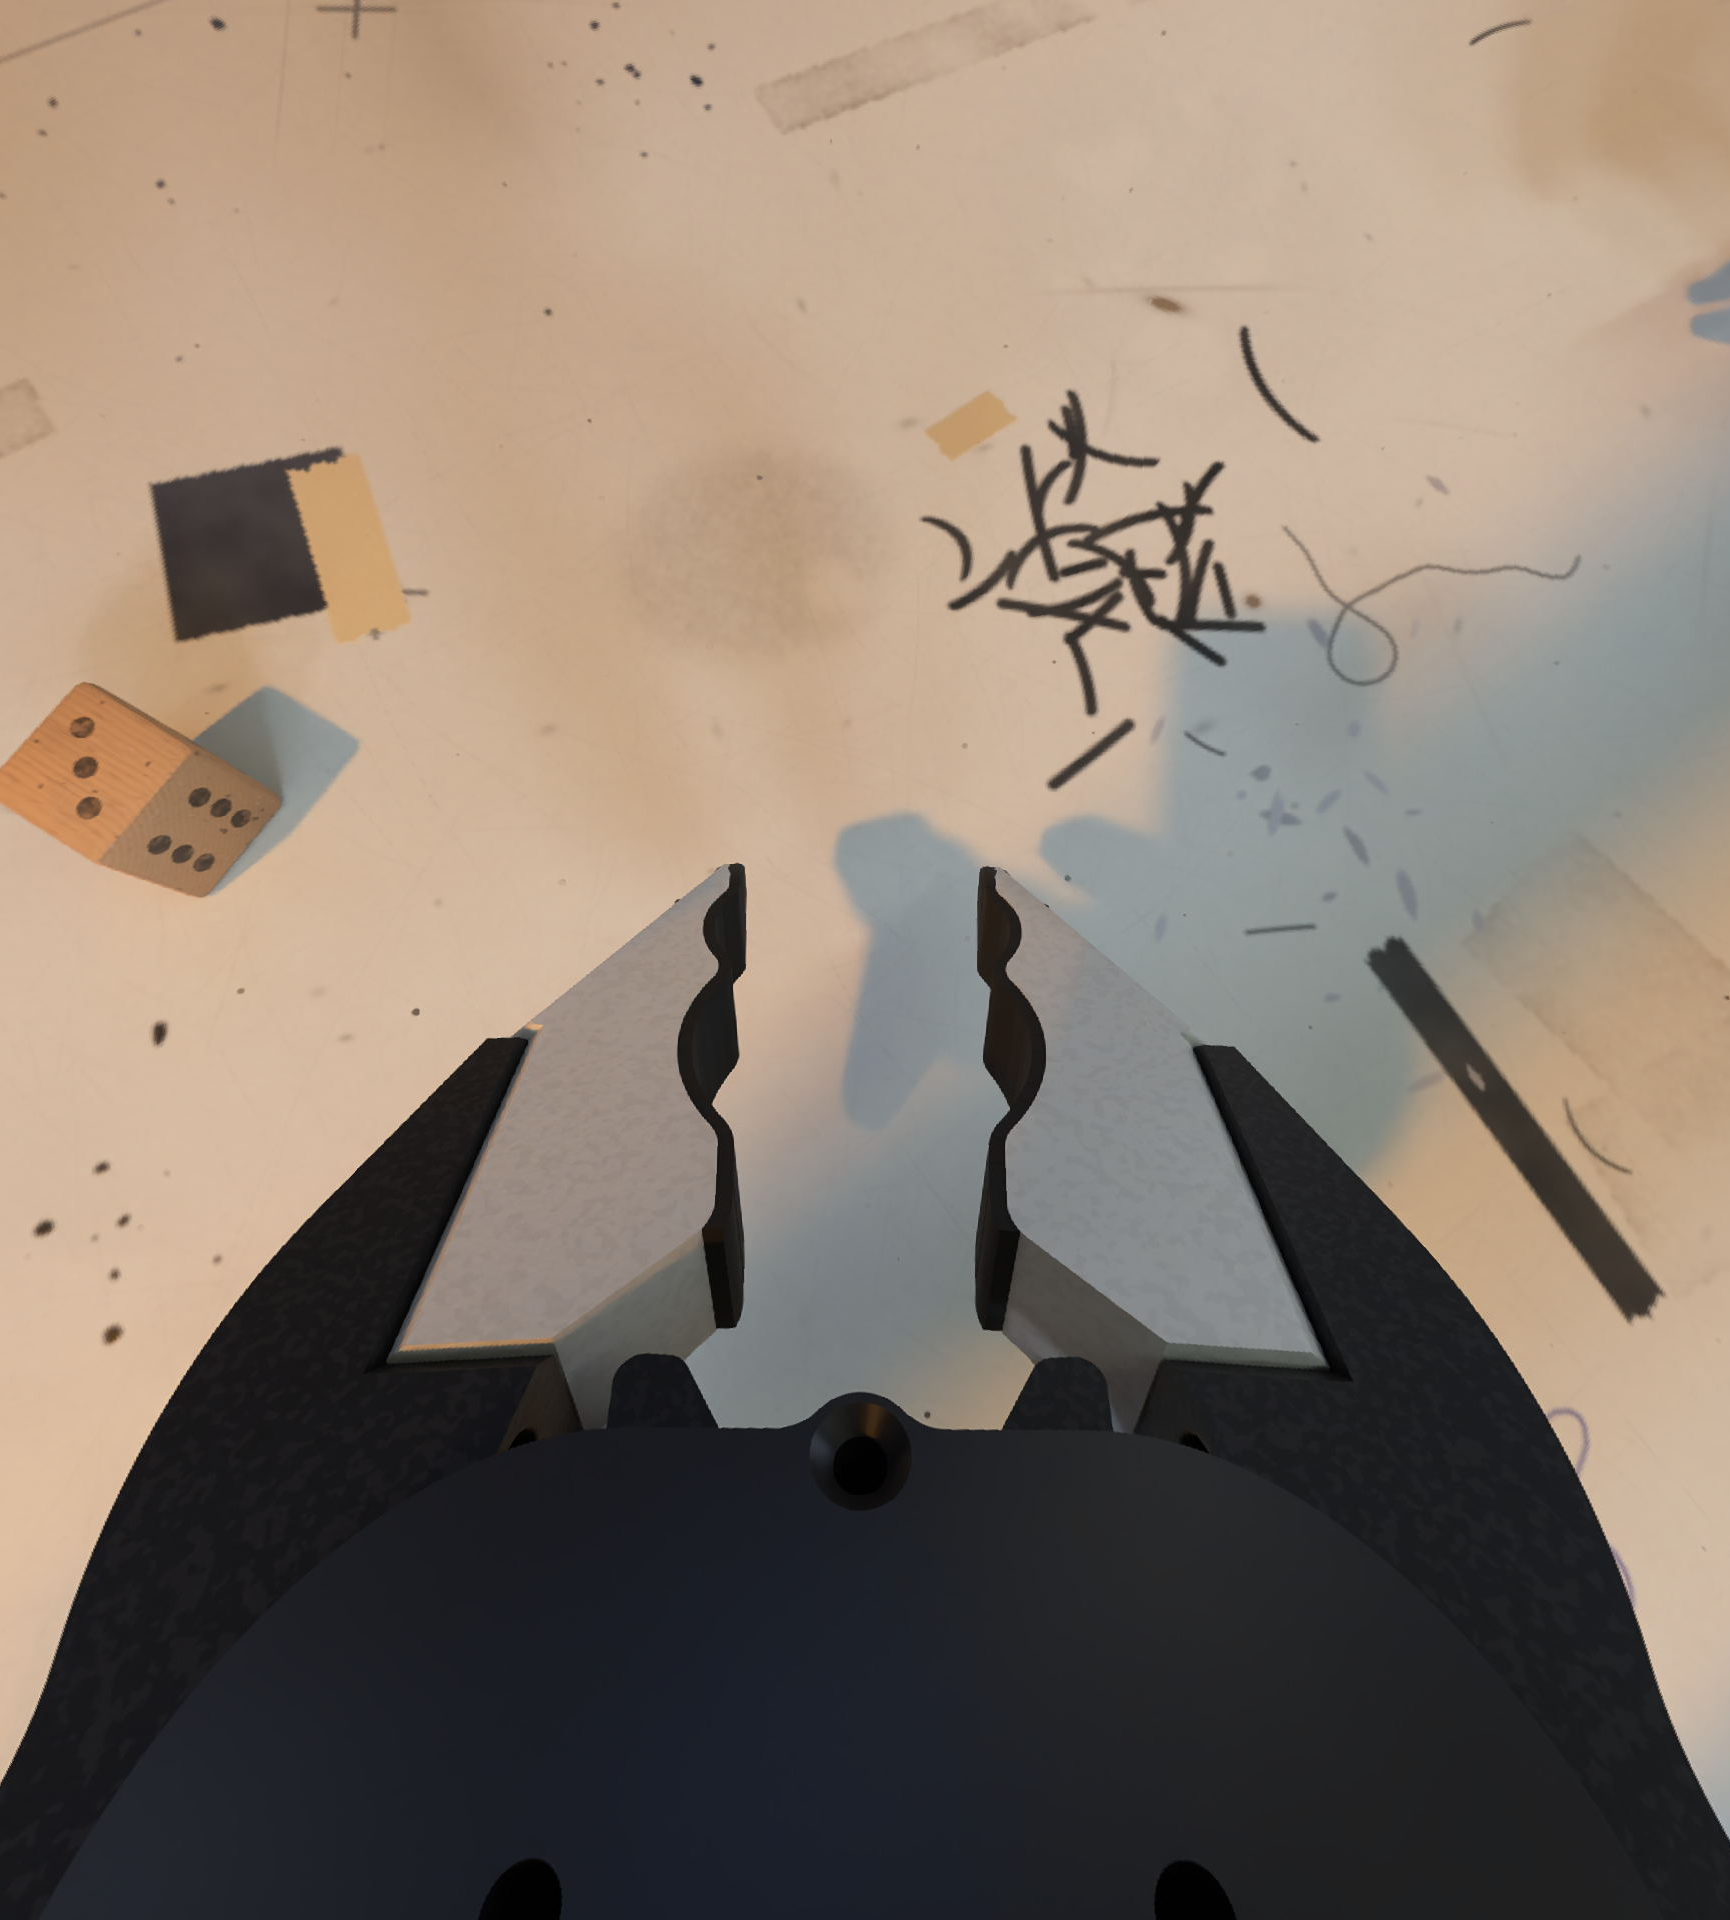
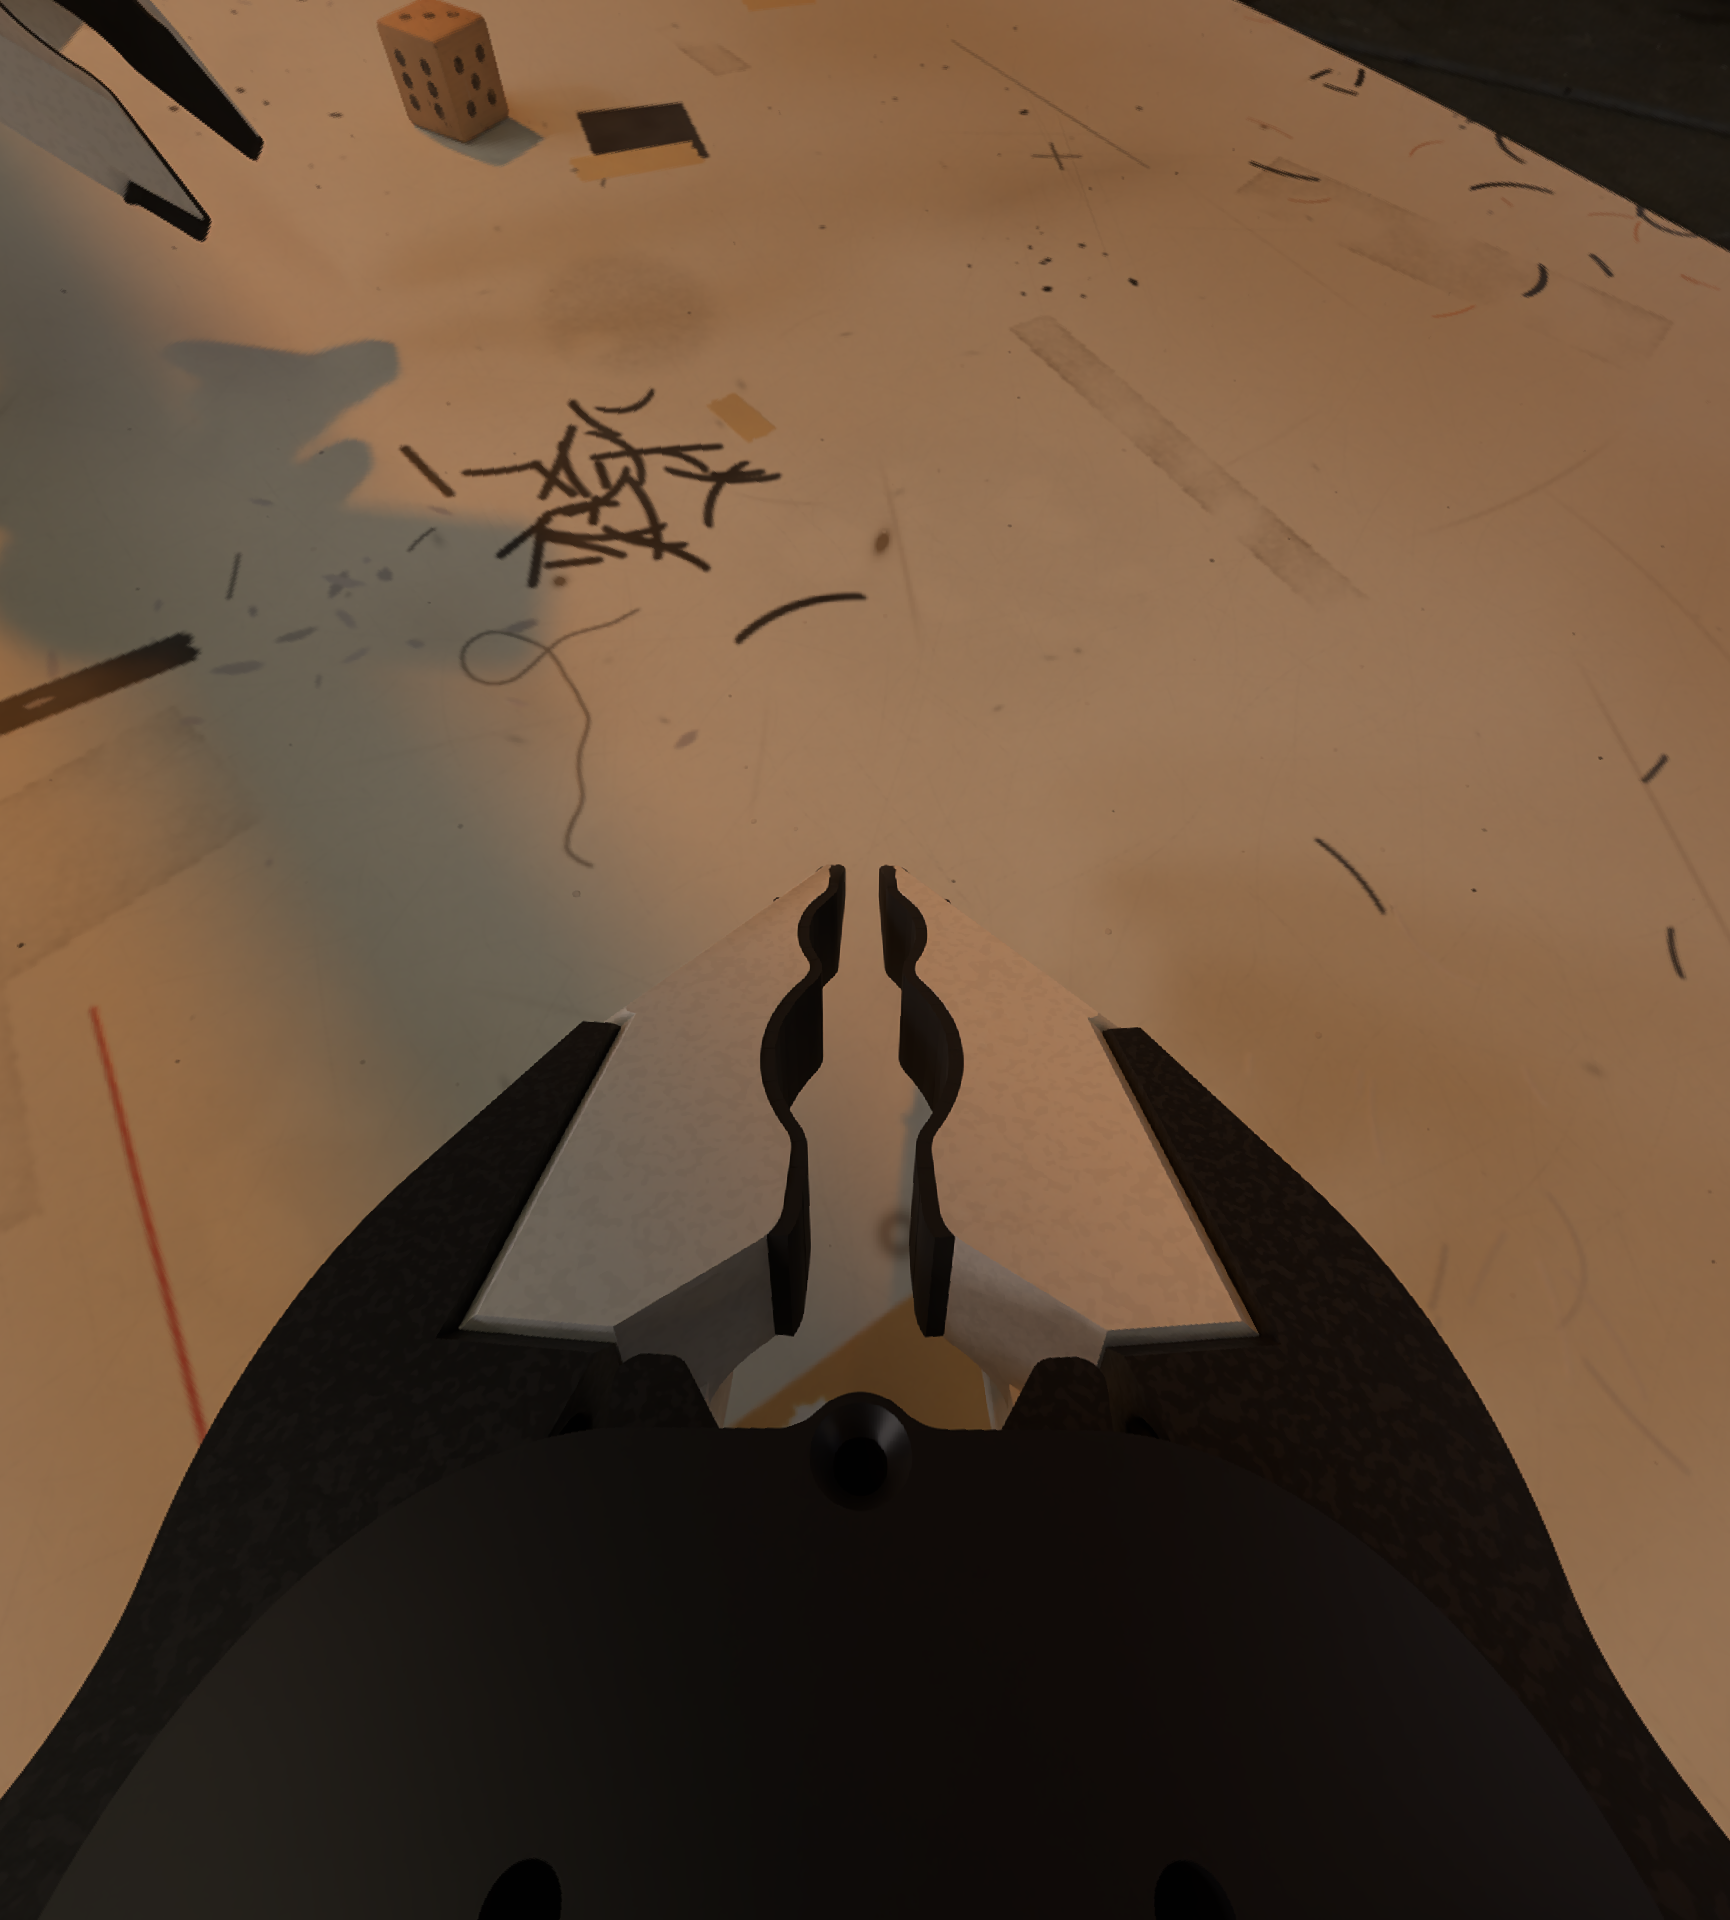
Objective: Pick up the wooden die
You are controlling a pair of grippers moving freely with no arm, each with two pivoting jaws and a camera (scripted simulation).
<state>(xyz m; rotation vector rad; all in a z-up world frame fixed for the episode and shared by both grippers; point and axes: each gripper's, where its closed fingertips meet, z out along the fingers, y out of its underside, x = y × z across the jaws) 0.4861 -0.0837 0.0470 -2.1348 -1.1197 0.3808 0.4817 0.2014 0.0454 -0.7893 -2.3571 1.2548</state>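
wooden die (image 1: 134,790) on table (image 1: 736,312), left tool (image 1: 861,873) parted, empty

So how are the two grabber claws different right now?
The left gripper has its fingers spread wide; the right gripper has its fingers nearly together. The left gripper is nearer the wooden die; the right gripper sees it far off. Both are empty, and both have pale fingers with wavy black pads.
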